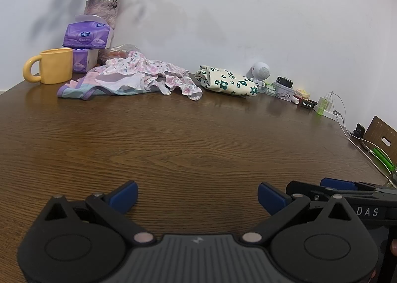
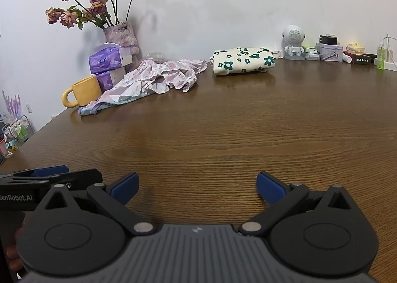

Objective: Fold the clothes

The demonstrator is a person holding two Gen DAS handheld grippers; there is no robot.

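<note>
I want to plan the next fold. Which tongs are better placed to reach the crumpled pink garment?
Probably the left tongs. The crumpled pink garment lies at the far left by the yellow mug. Both tongs are open and empty; the right tongs face the folded flower cloth.

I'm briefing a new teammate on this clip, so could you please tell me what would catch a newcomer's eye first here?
Probably the crumpled floral clothes heaped at the table's far edge, beside a yellow mug and purple tissue packs under a vase of dried roses. To their right a flower-print garment lies neatly folded by the wall. Up close, both grippers, left and right, have their jaws wide open and hold nothing.
</note>
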